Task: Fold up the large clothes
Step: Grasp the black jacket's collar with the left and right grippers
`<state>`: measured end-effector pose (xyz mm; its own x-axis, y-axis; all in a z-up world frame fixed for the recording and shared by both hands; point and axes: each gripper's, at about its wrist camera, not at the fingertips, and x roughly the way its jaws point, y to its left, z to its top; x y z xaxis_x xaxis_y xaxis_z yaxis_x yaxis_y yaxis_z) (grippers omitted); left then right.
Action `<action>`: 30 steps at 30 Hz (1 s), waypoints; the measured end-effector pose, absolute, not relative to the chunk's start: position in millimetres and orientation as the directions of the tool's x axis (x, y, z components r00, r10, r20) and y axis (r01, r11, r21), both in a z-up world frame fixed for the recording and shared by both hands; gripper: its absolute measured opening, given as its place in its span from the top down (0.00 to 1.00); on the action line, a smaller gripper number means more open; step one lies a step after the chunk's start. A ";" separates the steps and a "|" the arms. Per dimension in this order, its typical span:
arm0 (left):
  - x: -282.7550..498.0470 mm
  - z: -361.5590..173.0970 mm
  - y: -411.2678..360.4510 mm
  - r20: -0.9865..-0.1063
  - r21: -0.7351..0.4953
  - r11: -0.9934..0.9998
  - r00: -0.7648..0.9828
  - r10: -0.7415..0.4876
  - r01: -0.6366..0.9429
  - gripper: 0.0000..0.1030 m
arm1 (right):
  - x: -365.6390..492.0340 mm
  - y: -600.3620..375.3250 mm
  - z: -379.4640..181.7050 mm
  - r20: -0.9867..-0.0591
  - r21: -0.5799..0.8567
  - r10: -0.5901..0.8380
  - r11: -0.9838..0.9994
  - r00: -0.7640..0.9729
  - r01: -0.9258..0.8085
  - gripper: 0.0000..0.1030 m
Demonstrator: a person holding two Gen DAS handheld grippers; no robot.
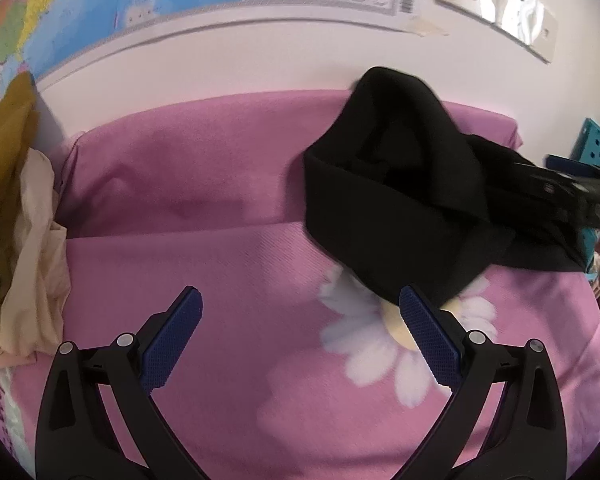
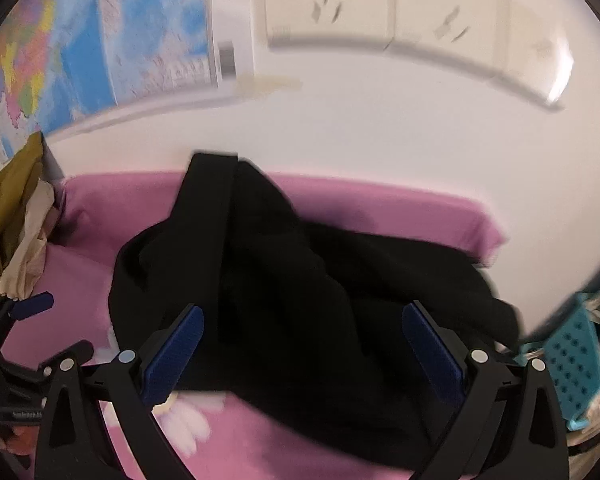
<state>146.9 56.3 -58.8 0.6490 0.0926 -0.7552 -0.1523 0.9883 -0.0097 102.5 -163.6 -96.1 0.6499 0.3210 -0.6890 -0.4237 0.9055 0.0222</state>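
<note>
Black garment [image 1: 400, 184] lies crumpled on the pink bed [image 1: 204, 248], toward the far right in your left wrist view, with its near edge draped over a printed daisy [image 1: 384, 344]. Your left claw [image 1: 300, 336] hovers over bare sheet near you, jaws spread wide and holding nothing. Your right claw [image 1: 572, 192] shows at the right edge, against the garment. A heap of mustard and cream clothes [image 1: 16, 240] sits at the far left under a wall map [image 1: 148, 0]. In your right wrist view, blurred, the garment [image 2: 300, 288] fills the middle, bunched against the wall. Your right claw [image 2: 302, 344] is wide open with the fabric between its pads [image 2: 172, 356], not pinched. A teal basket [image 2: 572, 360] stands at the right.
</note>
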 end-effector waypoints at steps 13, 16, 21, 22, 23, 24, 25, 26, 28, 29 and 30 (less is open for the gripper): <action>160.4 -72.2 64.4 -0.758 -0.046 0.998 0.652 -0.001 -0.053 0.05 | 125.3 -164.4 -77.7 -0.666 0.151 0.537 0.777 0.517 -0.611 0.87; 158.0 -67.2 58.3 -0.734 -0.050 0.999 0.678 -0.042 0.007 0.05 | 103.6 -187.2 -37.6 -0.567 0.129 0.556 0.788 0.608 -0.602 0.87; 155.0 -55.1 35.1 -0.664 -0.104 0.979 0.720 -0.201 0.177 0.05 | 80.6 -236.1 7.4 -0.451 0.143 0.550 0.822 0.702 -0.552 0.88; 154.2 -53.0 30.5 -0.653 -0.114 0.972 0.722 -0.230 0.207 0.05 | 76.1 -240.6 9.0 -0.440 0.143 0.544 0.828 0.715 -0.542 0.88; 152.8 -50.3 22.2 -0.633 -0.139 0.953 0.717 -0.293 0.268 0.05 | 73.8 -248.9 11.5 -0.428 0.155 0.543 0.832 0.723 -0.533 0.88; 152.9 -49.0 15.7 -0.620 -0.154 0.934 0.705 -0.345 0.321 0.05 | 75.0 -254.5 12.5 -0.422 0.164 0.543 0.833 0.726 -0.529 0.88; 155.9 -49.3 5.5 -0.616 -0.154 0.917 0.689 -0.381 0.369 0.05 | 75.2 -258.8 13.3 -0.417 0.171 0.543 0.834 0.729 -0.524 0.88; 161.6 -52.3 -0.6 -0.629 -0.146 0.917 0.681 -0.376 0.372 0.05 | 76.0 -264.7 13.6 -0.412 0.184 0.548 0.832 0.728 -0.522 0.88; 180.8 -63.3 -10.9 -0.671 -0.173 0.915 0.637 -0.380 0.363 0.10 | 75.5 -267.4 15.1 -0.400 0.193 0.543 0.838 0.738 -0.511 0.88; 187.3 -67.4 -14.0 -0.684 -0.185 0.916 0.623 -0.379 0.355 0.21 | 73.9 -271.3 15.2 -0.395 0.202 0.543 0.838 0.741 -0.506 0.88; 194.1 -71.4 -18.3 -0.706 -0.178 0.926 0.613 -0.356 0.333 0.65 | 70.8 -268.9 14.9 -0.388 0.202 0.534 0.844 0.751 -0.496 0.88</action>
